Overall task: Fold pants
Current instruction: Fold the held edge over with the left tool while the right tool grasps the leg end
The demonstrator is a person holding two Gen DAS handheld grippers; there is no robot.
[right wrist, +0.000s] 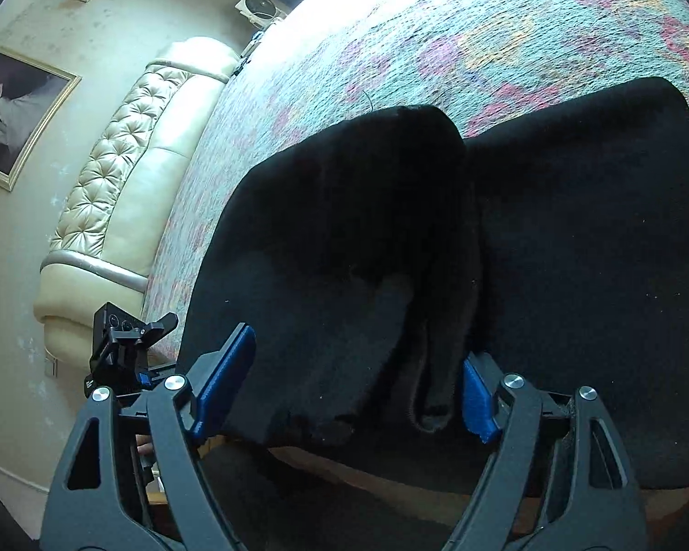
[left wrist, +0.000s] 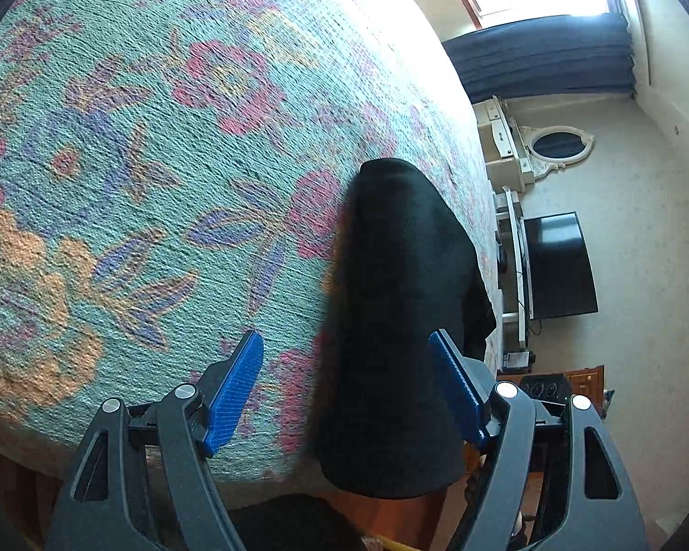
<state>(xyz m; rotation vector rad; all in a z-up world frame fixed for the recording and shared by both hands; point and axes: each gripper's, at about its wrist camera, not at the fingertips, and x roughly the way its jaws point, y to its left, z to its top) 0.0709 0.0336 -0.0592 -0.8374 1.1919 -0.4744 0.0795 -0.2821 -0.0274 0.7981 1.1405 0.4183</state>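
The black pants [right wrist: 551,238] lie flat on a bed covered by a teal floral spread [left wrist: 138,160]. In the right wrist view both legs run away from the near bed edge, with the waist and crotch folds [right wrist: 427,358] closest to me. My right gripper [right wrist: 358,385] is open, its blue pads on either side of the near waist edge. In the left wrist view one black pant leg [left wrist: 399,321] lies along the bed's right side. My left gripper [left wrist: 349,381] is open, the leg's near end between its pads, nothing clamped.
A cream tufted headboard [right wrist: 115,174] and a framed picture [right wrist: 14,115] stand on the left in the right wrist view. In the left wrist view a wall TV [left wrist: 560,266], an oval mirror [left wrist: 558,142], a dark curtain [left wrist: 542,55] and a window lie beyond the bed edge.
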